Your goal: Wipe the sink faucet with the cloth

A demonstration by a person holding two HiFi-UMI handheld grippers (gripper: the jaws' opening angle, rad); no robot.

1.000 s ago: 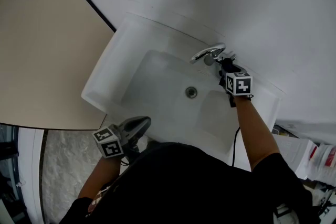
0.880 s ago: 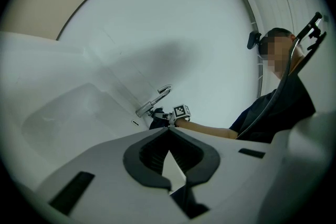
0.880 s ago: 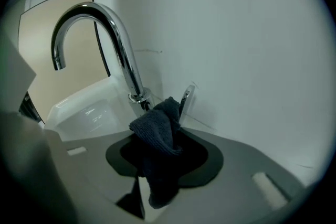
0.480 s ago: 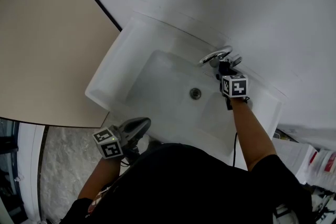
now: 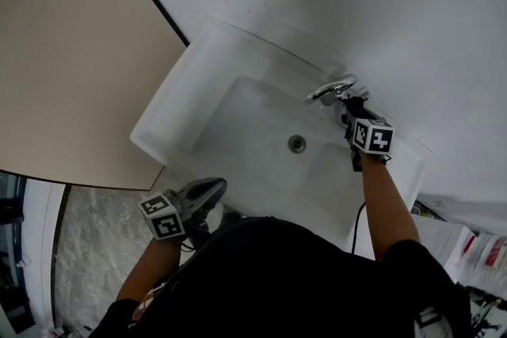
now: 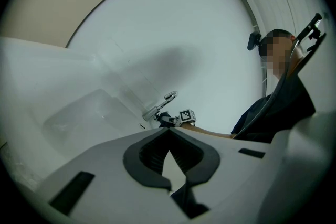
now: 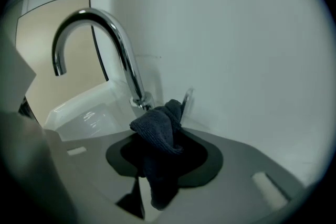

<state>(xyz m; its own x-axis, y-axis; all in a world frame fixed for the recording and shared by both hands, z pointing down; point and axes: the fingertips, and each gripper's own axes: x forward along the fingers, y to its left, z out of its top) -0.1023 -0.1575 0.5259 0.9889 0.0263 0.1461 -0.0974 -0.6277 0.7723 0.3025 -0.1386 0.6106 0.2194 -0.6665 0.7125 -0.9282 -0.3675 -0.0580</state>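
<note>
At the back rim of the sink [image 5: 170,111]: cloth [image 7: 157,131] clamped in right gripper [image 7: 164,150], sticking out past the jaws, just beside faucet [image 7: 118,42] base.
Cloth: dark grey-blue, ribbed, bunched.
Faucet: chrome, arched spout.
Left gripper [image 6: 169,130]: jaws together, empty, near sink's front edge.
Markings: black-and-white squares on right gripper's cube [image 5: 373,137].

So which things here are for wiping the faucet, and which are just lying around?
For the job:
- cloth, pinched in the right gripper
- faucet
- sink

Just lying about:
- left gripper, shut and empty, at the sink's near edge
- white packets, stacked off to the right
- beige panel beside the sink
</note>
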